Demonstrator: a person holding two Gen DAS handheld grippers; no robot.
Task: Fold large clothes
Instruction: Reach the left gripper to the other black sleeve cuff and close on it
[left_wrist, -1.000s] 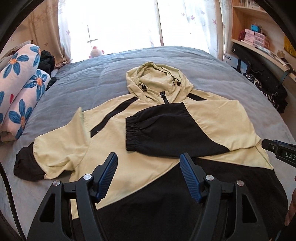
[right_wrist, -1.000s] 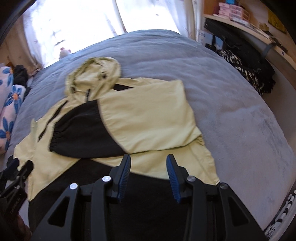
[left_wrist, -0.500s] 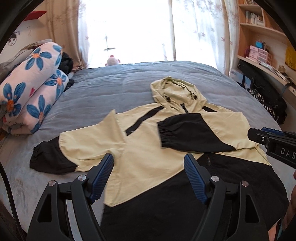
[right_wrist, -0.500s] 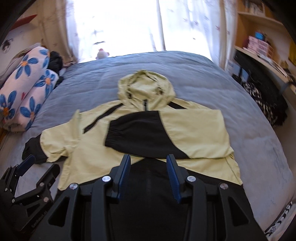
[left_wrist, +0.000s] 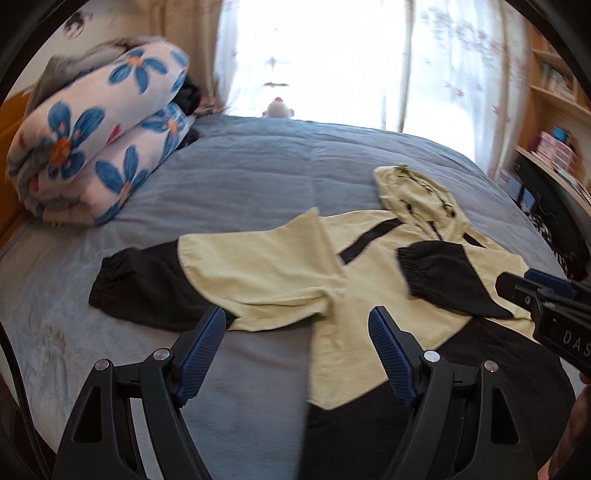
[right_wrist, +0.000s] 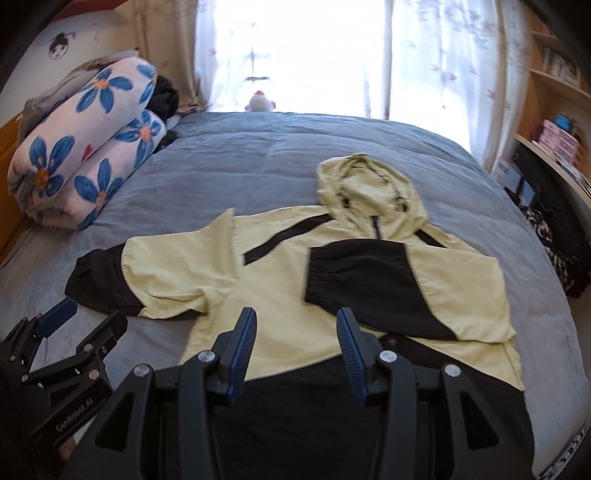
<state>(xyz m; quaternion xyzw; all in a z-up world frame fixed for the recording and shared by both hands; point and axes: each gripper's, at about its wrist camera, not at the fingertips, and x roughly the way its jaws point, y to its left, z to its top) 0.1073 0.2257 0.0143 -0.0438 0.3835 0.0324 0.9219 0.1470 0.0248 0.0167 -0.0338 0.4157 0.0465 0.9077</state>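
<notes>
Pale yellow and black hooded pullover jacket, thin woven fabric: laid flat, front up, on a grey-blue quilted bedspread, centre and right of both frames, hood toward the window.

Progress: early. One black-cuffed sleeve is already folded across the chest, right of centre. The other sleeve lies spread out toward the left edge. Left to do, by my reading: fold that sleeve in, then fold body and hood.

Left gripper: blue-padded jaws wide apart, nothing between them, above the spread sleeve's lower edge, not touching it.

Right gripper: jaws opening, nothing between them, over the jacket's lower front where yellow meets the black hem; no contact visible.

Also present: rolled white blanket with blue flowers, upper left.
</notes>
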